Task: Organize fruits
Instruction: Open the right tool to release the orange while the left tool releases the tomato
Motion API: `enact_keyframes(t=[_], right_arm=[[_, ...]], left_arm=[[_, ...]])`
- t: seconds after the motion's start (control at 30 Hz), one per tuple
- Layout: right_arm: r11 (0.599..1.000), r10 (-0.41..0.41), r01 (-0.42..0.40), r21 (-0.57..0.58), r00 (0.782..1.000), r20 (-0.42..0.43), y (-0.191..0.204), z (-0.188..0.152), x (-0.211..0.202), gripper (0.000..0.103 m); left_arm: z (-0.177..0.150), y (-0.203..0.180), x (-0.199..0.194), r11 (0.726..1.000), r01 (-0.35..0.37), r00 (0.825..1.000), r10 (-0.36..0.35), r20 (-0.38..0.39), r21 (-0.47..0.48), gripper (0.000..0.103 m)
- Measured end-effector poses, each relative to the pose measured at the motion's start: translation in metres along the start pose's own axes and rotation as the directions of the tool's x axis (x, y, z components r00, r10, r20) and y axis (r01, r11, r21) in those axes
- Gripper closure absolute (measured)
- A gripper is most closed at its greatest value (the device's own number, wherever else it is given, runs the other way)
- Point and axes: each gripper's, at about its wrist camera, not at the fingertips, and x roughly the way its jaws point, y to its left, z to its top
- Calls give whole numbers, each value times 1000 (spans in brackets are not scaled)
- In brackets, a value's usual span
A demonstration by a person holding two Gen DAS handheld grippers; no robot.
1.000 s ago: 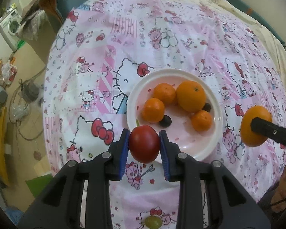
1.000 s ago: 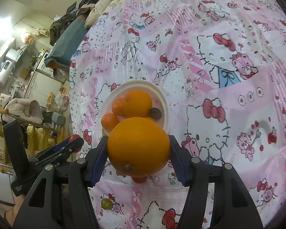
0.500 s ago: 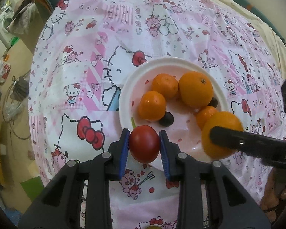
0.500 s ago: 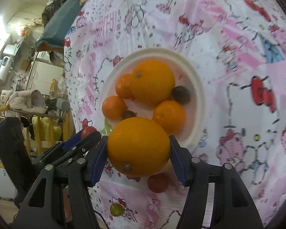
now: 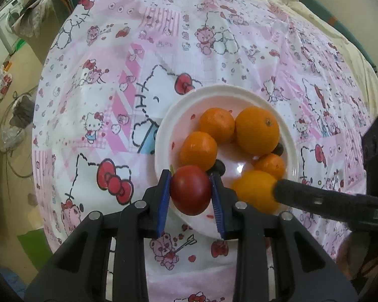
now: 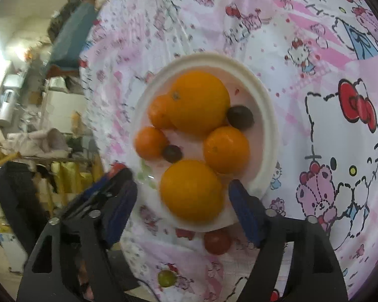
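Note:
My left gripper is shut on a red tomato, held over the near rim of the white plate. My right gripper hangs over the plate's near side. Its jaws are opening and stand clear on both sides of a large orange that rests in the plate. From the left wrist view this orange sits behind one right finger. In the plate lie another large orange, three mandarins and two dark grapes.
On the pink cartoon-print cloth, just before the plate, lie a small red tomato and a green grape. The cloth's left edge drops off to a cluttered room floor.
The right gripper came down over the plate with the large orange, and its jaws have spread off it. The left gripper kept its hold on the red tomato and barely moved.

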Motion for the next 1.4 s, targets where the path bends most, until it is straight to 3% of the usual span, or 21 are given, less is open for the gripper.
enact_keyframes(t=[0.2, 0.4, 0.83, 0.87, 0.93, 1.0, 1.4], right_arm=[[1000, 3, -3, -7, 999, 50, -5, 1, -25, 22], [999, -48, 46, 24, 996, 73, -30, -4, -42, 22], [997, -71, 68, 35, 994, 82, -52, -12, -60, 22], [997, -71, 69, 32, 994, 83, -51, -12, -60, 22], [997, -74, 73, 20, 993, 87, -50, -12, -62, 22], [997, -78, 77, 11, 993, 90, -48, -12, -62, 22], [995, -98, 97, 10, 990, 98, -48, -10, -61, 22]], left_arm=[[5, 2, -4, 1000, -10, 999, 11, 39, -29, 76], [11, -6, -3, 1000, 7, 998, -6, 64, -16, 76], [19, -36, 14, 996, 92, 996, -92, 7, 11, 74], [19, -37, 16, 996, 92, 996, -92, -6, 11, 70], [18, -40, 16, 995, 95, 996, -95, -2, 12, 36], [17, -41, 11, 995, 102, 995, -103, 18, 20, 26], [11, -31, -6, 997, 76, 995, -76, 64, 8, 26]])
